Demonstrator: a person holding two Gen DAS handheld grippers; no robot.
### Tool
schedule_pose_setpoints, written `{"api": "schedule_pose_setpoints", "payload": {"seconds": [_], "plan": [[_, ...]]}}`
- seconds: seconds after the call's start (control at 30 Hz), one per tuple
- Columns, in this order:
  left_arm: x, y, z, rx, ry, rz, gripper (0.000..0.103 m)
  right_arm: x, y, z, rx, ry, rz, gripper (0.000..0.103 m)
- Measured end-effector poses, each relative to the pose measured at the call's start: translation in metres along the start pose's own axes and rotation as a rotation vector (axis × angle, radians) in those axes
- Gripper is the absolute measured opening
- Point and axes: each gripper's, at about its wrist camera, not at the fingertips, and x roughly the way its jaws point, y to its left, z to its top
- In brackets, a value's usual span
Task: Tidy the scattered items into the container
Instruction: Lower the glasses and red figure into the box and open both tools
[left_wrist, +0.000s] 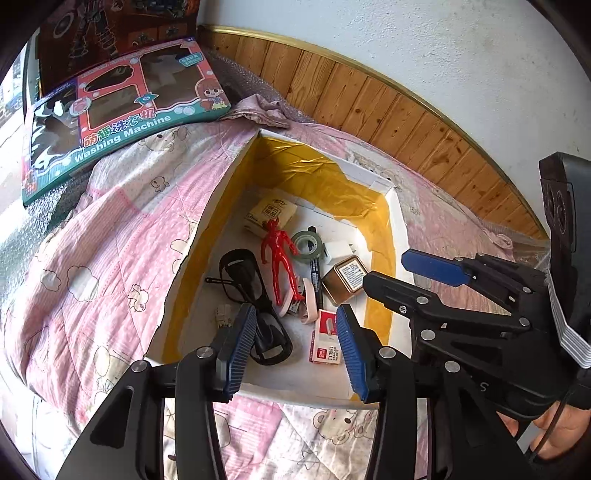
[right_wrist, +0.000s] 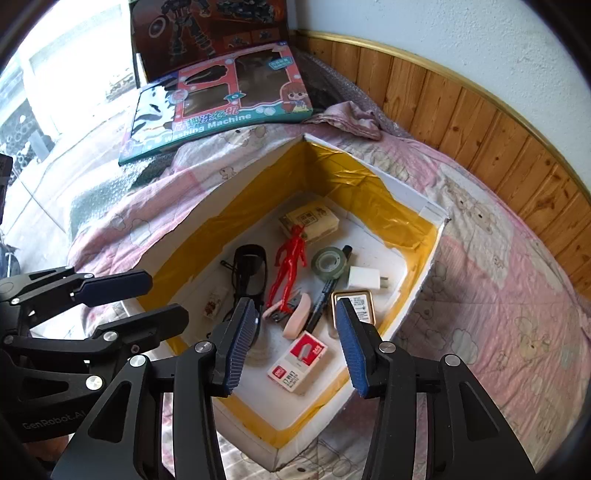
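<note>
Both grippers hang over the near end of a white box (right_wrist: 404, 314) lined with yellow tape, which sits on a pink quilt (right_wrist: 498, 295) printed with little bears, beside a wood-panelled wall (right_wrist: 480, 122). The left gripper (left_wrist: 295, 345) has its blue pads spread wide with nothing between them, and the right gripper (right_wrist: 297, 341) is just the same, released and empty; each shows up at the edge of the other's view. Everything small seems to be inside the box: a red figurine (right_wrist: 290, 264) lies along the middle, its head touching a beige packet (right_wrist: 312, 219) at the far end, with black sunglasses (right_wrist: 249, 271) to its left and a roll of green tape (right_wrist: 330, 263) to its right. A white charger plug (right_wrist: 365, 277) lies just beside the tape, a brass-edged tin (right_wrist: 364, 306) near that, and a red-and-white staple box (right_wrist: 299, 363) closest to the grippers. Beyond the box, a "Washing Machine" toy carton (right_wrist: 221, 110) rests on the bed.
</note>
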Motion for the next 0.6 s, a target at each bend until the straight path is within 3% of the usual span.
{"api": "schedule_pose_setpoints", "payload": {"seconds": [0.07,0.23,0.6], "plan": [[-0.009,-0.003,-0.005,0.006,-0.011,-0.005,0.048,-0.004,0.003,-0.007,-0.007,0.018,-0.028,0.049],[-0.028,-0.007,-0.019,0.020,-0.029,0.005,0.048,-0.017,0.011,-0.028,0.003,0.037,-0.004,0.049],[-0.059,-0.014,-0.050,0.048,-0.059,0.018,0.048,-0.064,0.036,-0.054,0.000,-0.048,-0.015,0.049]]}}
